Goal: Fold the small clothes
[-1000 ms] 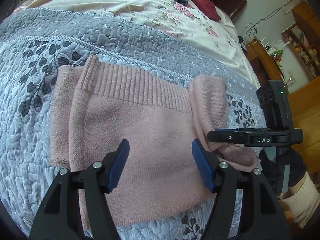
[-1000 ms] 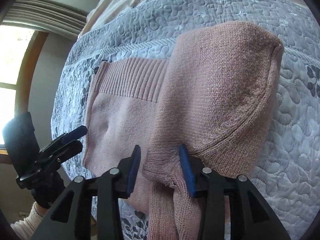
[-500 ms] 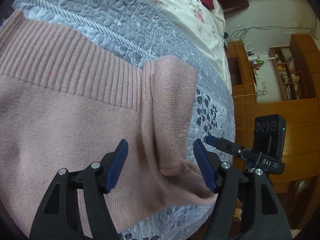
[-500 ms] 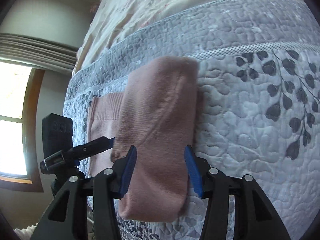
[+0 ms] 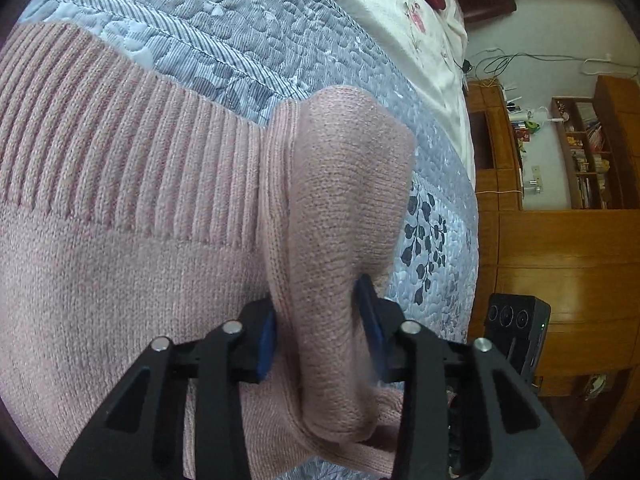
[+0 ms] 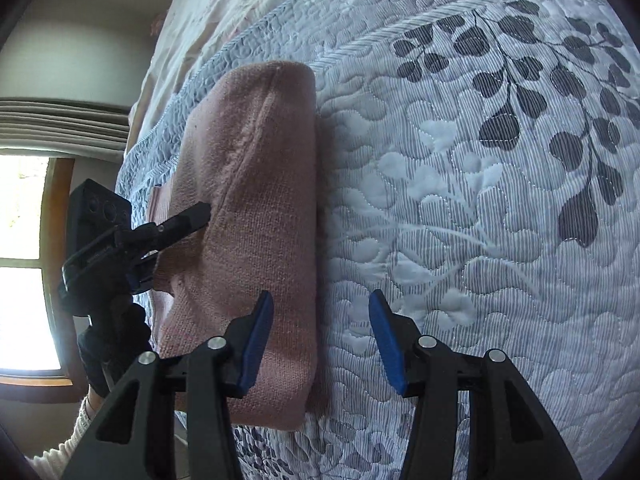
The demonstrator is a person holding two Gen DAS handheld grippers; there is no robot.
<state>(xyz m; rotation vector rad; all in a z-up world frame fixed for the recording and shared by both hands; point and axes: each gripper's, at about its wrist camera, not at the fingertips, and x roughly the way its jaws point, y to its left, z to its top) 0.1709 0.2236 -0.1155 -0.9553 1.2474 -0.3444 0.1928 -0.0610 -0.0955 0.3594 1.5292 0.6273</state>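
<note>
Closing in over the last half second, the left gripper (image 5: 320, 334) now has its blue pads (image 5: 266, 334) clamped on the folded-over sleeve (image 5: 344, 216) of the pink knitted sweater (image 5: 120, 264), where a moment ago those pads stood wide apart on either side of it. And the right gripper (image 6: 322, 344) has slid off to the side: its fingers, which bracketed the sleeve fold before, now stand spread with nothing between them, the left pad (image 6: 256, 344) just over the edge of the knit and the right pad (image 6: 386, 346) above bare quilt. The sweater lies flat on the grey-blue quilted bedspread (image 6: 480, 200) with its dark leaf print, ribbed hem (image 5: 120, 152) running across the upper left of the left wrist view, the sleeve doubled back along the garment's right edge as a thick rounded ridge. From the right wrist view that same sleeve (image 6: 256, 184) shows as a tall pink bundle, and the left gripper (image 6: 200, 214) comes in from the window side, its black tip pressed into the knit, held by a dark-gloved hand (image 6: 112, 344) with a pale cuff below. Beyond the bedspread lies a cream floral sheet (image 5: 400, 12), and wooden shelving (image 5: 580, 152) stands against the far wall.
</note>
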